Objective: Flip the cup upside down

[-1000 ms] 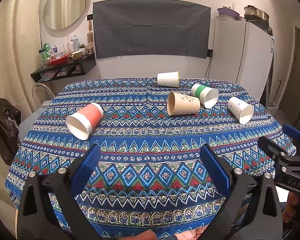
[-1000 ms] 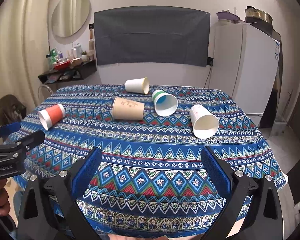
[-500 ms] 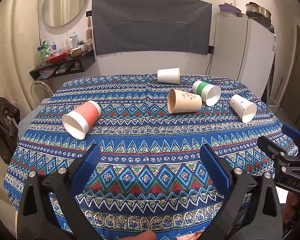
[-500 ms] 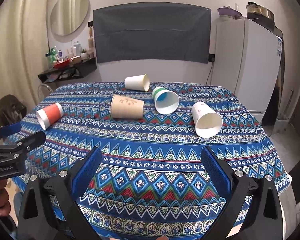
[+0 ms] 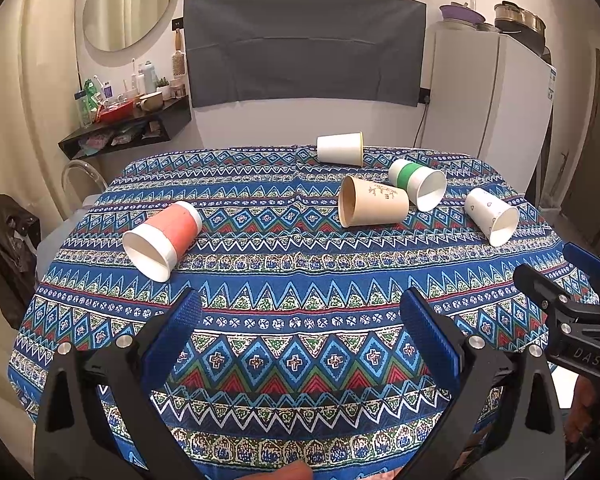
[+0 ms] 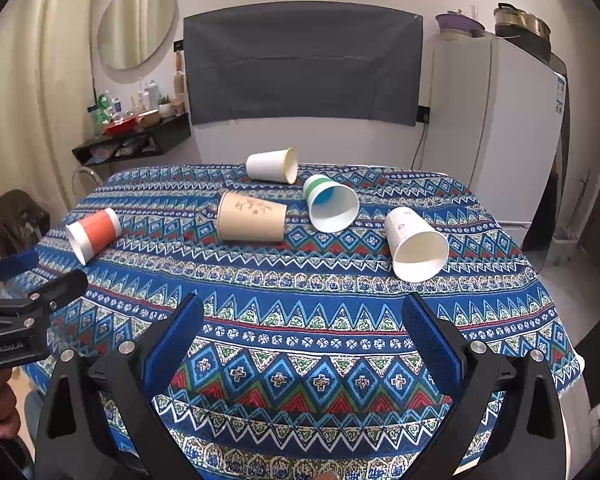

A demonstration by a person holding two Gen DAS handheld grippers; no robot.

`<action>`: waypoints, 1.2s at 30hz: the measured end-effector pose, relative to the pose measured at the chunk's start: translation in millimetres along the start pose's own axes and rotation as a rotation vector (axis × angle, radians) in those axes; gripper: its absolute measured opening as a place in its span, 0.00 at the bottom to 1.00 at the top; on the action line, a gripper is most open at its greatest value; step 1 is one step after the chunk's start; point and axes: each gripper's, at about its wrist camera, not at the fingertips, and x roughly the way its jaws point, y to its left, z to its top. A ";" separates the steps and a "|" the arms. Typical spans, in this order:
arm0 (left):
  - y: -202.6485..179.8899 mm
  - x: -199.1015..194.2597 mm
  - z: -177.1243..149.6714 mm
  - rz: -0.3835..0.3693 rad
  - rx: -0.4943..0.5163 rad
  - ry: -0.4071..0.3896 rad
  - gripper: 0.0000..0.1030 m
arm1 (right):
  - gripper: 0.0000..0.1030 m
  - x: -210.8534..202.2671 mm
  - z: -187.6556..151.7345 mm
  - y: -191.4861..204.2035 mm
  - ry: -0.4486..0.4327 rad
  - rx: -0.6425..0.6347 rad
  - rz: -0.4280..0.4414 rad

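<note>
Several paper cups lie on their sides on the patterned tablecloth [image 5: 300,280]. An orange cup [image 5: 162,234] lies at the left, also in the right wrist view [image 6: 94,234]. A tan cup [image 5: 372,205] [image 6: 252,218], a green-banded cup [image 5: 418,188] [image 6: 332,206], a plain white cup [image 5: 340,148] [image 6: 272,165] and a white printed cup [image 5: 492,214] [image 6: 416,244] lie further right. My left gripper [image 5: 300,328] is open and empty above the near cloth. My right gripper [image 6: 302,328] is open and empty too.
A white fridge [image 5: 488,96] stands behind the table at the right. A dark wall shelf [image 5: 128,128] with bottles hangs at the back left. A chair with a dark jacket [image 5: 8,248] stands left of the table.
Both grippers have pulled back and risen a little, so the table and cups sit lower and smaller in view. The cups have not moved.
</note>
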 end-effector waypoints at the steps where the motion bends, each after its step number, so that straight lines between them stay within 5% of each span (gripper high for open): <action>1: 0.9 1.1 0.9 0.000 -0.003 0.003 0.94 | 0.92 1.1 0.2 0.1 0.000 0.000 0.003; 31: -13.6 76.4 44.6 -0.015 0.074 0.071 0.94 | 0.92 81.3 34.6 -18.3 0.059 0.046 -0.043; 36: -18.7 105.2 54.8 -0.079 0.086 0.134 0.94 | 0.92 102.4 36.6 -25.9 0.090 0.058 -0.051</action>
